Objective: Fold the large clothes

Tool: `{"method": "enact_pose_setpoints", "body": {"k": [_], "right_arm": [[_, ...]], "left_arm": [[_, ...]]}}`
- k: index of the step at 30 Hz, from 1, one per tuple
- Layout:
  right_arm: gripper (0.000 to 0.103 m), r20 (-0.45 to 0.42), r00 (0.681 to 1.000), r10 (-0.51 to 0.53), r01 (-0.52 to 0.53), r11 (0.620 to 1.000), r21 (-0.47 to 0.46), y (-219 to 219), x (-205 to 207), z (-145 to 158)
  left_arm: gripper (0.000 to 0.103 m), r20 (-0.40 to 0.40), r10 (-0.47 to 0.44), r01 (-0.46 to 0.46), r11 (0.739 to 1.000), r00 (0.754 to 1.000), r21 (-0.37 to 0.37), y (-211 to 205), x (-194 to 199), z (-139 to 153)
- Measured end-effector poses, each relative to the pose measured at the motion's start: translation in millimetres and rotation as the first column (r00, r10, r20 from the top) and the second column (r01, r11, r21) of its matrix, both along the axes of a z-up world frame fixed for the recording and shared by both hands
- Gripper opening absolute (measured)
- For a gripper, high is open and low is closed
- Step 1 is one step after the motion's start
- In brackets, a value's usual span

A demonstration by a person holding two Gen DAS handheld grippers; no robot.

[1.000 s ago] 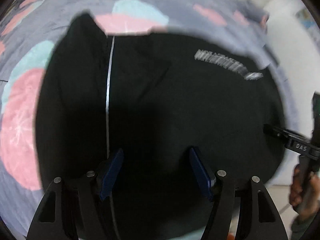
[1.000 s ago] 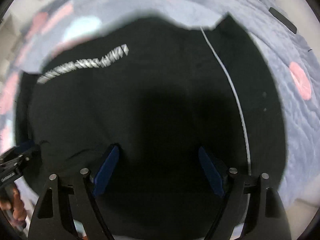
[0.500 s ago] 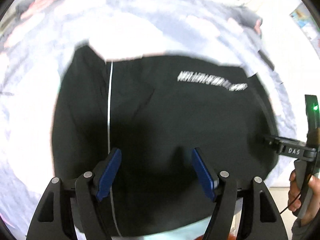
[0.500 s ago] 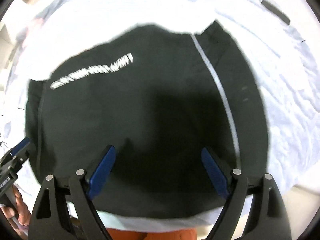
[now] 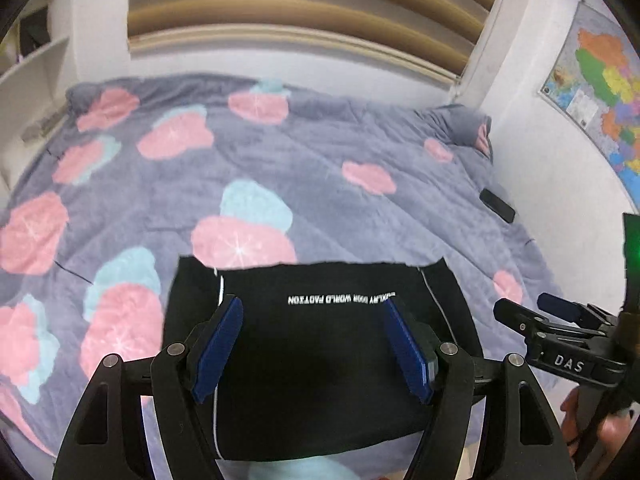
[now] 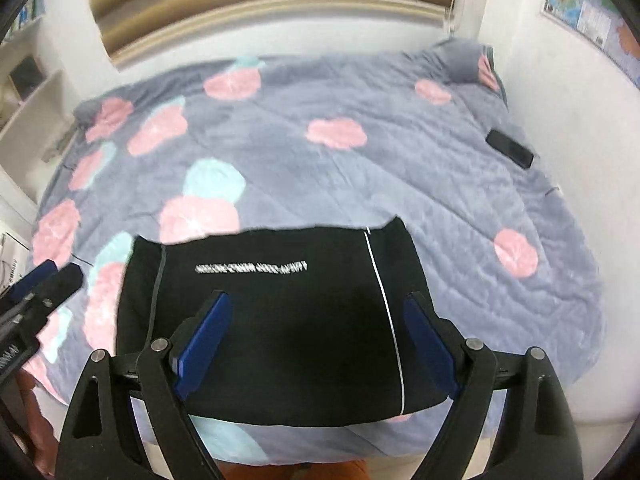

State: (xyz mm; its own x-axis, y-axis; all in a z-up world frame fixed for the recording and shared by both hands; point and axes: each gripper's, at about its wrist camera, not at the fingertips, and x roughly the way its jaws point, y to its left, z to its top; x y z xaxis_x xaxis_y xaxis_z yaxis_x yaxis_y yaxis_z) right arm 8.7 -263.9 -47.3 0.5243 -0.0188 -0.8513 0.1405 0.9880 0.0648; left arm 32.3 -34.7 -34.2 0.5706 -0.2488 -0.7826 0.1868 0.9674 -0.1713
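A black garment (image 5: 320,360) with white lettering and thin white side stripes lies folded into a neat rectangle at the near edge of the bed; it also shows in the right wrist view (image 6: 276,320). My left gripper (image 5: 310,344) is open and empty, raised above the garment's near part. My right gripper (image 6: 316,340) is open and empty, also held above it. The right gripper's fingers (image 5: 556,320) show at the right edge of the left wrist view, and the left gripper's fingers (image 6: 44,280) at the left edge of the right wrist view.
The bed carries a grey-blue quilt (image 5: 320,168) with pink and teal blotches (image 6: 360,168). A black phone (image 5: 497,205) lies near its right edge, also seen in the right wrist view (image 6: 509,148). A window blind, white walls, shelves at left and a wall map (image 5: 592,92) surround the bed.
Both grippers have pulled up and back from the garment. The view has widened from the black cloth alone to the whole bed and the wall. The garment has stayed flat.
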Motion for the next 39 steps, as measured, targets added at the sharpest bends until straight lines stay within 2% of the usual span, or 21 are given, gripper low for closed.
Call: {"method": "enact_pose_setpoints", "body": {"k": [6,9,17,39], "right_arm": [[0.09,0.069,0.997,0.039,-0.036,0.999,-0.039,9.0,-0.9,23.7],[0.09,0.079,0.996,0.048,-0.045,0.998,-0.038,9.9,-1.4,28.4],[0.09,0.061,0.997,0.057,-0.056,0.998,-0.026,5.4,0.2,21.9],[0.09,0.026,0.999,0.036,-0.036,0.999,0.014,-0.1,-3.6,8.0]], "left_arm": [[0.074,0.102,0.034,-0.049,0.987,0.994,0.15,-27.1,-20.4,33.1],[0.075,0.108,0.049,-0.063,0.988,0.993,0.138,-31.4,-24.9,41.3],[0.075,0.097,0.091,-0.103,0.986,0.991,0.133,-35.1,-25.4,40.2],[0.075,0.037,0.081,-0.086,0.987,0.996,0.136,-40.6,-23.3,23.2]]}}
